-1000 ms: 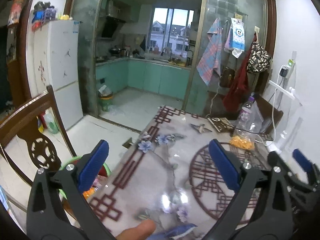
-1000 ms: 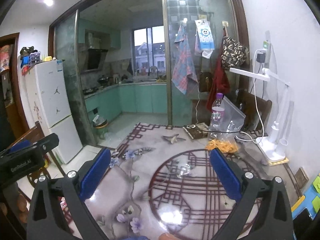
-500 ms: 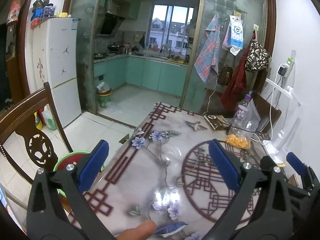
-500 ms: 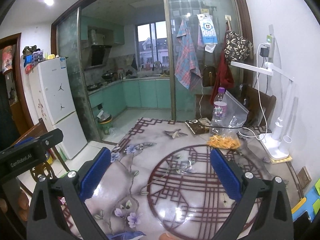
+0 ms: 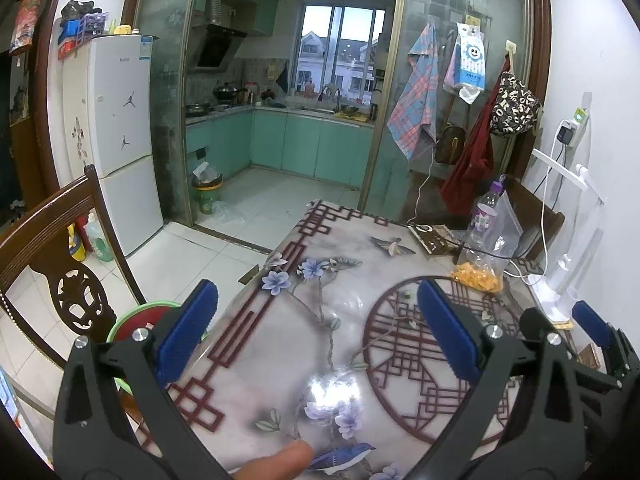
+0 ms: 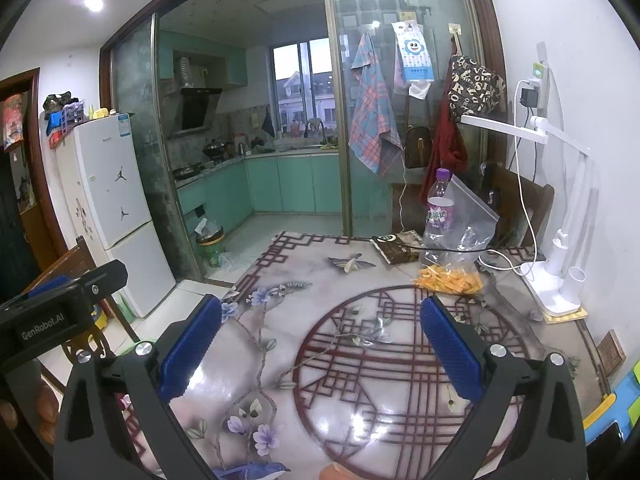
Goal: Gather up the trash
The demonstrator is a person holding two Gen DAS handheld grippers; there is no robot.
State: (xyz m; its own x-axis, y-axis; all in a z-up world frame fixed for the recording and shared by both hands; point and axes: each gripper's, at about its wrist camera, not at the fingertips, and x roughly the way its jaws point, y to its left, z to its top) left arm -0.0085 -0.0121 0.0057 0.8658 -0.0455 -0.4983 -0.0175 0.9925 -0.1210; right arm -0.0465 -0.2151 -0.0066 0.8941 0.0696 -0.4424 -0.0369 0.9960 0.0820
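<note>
Both grippers, left (image 5: 316,330) and right (image 6: 320,346), hover spread and empty over the table (image 6: 360,360), apparently lining up on the bag (image 6: 452,272) and bottle (image 6: 438,212) at its far edge.

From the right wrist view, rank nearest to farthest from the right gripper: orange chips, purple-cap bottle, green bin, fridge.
1. Orange chips, table, ahead of the right gripper, to its right.
2. Purple-cap bottle, behind the chips.
3. Fridge, far left.
4. Green bin, kitchen doorway.
</note>
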